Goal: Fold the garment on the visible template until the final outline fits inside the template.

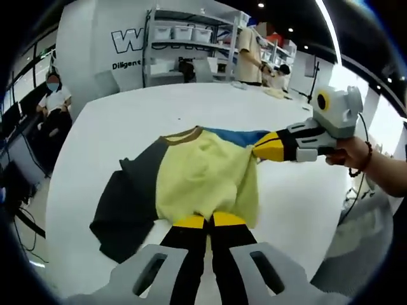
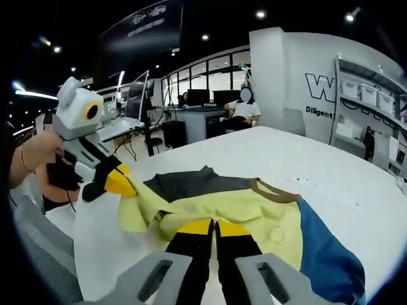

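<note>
A yellow shirt [image 1: 203, 171] with a brown collar, a dark grey sleeve [image 1: 124, 210] and a blue sleeve [image 1: 235, 135] lies on the white table [image 1: 127, 121]. My left gripper [image 1: 210, 220] is shut on the yellow hem at the near edge. From the right, my right gripper [image 1: 264, 147] is shut on the cloth beside the blue sleeve. In the right gripper view, the right gripper [image 2: 214, 227] pinches the yellow shirt [image 2: 254, 210], whose edge is lifted and rumpled. The left gripper [image 2: 124, 184] holds the far yellow corner.
Metal shelves with white bins [image 1: 184, 38] stand behind the table. A person [image 1: 249, 54] works at its far end, and another sits at the left [image 1: 54, 101]. Desks with monitors [image 2: 197, 105] are beyond the table edge. A grey chair back [image 2: 38, 254] is close by.
</note>
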